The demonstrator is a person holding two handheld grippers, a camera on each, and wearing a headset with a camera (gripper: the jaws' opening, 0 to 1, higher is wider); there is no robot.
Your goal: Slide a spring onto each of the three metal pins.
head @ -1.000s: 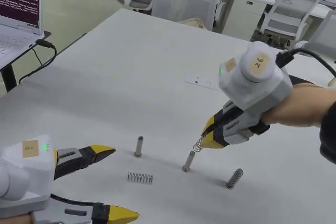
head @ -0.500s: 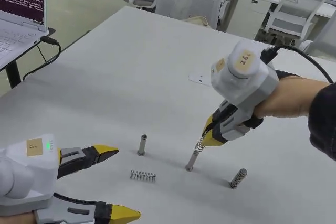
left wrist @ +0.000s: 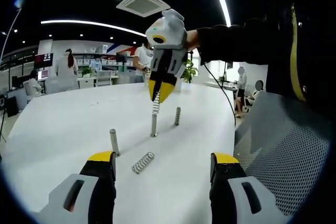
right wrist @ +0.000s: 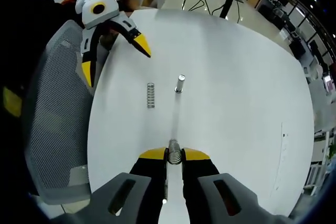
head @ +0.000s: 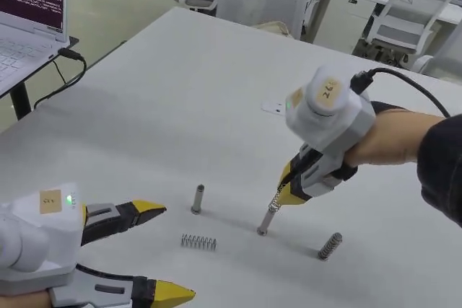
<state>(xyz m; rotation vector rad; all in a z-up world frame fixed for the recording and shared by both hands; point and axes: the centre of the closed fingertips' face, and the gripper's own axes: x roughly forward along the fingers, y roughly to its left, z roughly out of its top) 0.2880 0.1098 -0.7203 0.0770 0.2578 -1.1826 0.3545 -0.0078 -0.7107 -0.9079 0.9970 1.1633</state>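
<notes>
The right gripper (head: 287,192), its yellow-tipped jaws pinched narrow on a small coiled steel spring (head: 275,200), held that spring tilted just above the middle grey metal pin (head: 264,223). The coil's lower end sat at or barely over the pin's top, seemingly so that its bore lined up with the shaft before the slide down. In the right gripper view the coil sat squarely between the jaw tips, a grip that appeared to leave the lower turns free to take the pin. The spring-covered metal pin (head: 330,246) on the person's right already carried its coil and leaned a little. The bare left-hand metal pin (head: 197,199) stood upright, and a loose steel spring (head: 198,242) lay flat on the white tabletop (head: 180,91) near its foot, probably kept there for its turn. The left gripper (head: 175,252) hovered low beside that loose coil, jaws spread wide and holding nothing, likely out of the way yet ready to fetch it. I judged one pin done, one in hand and one to go
</notes>
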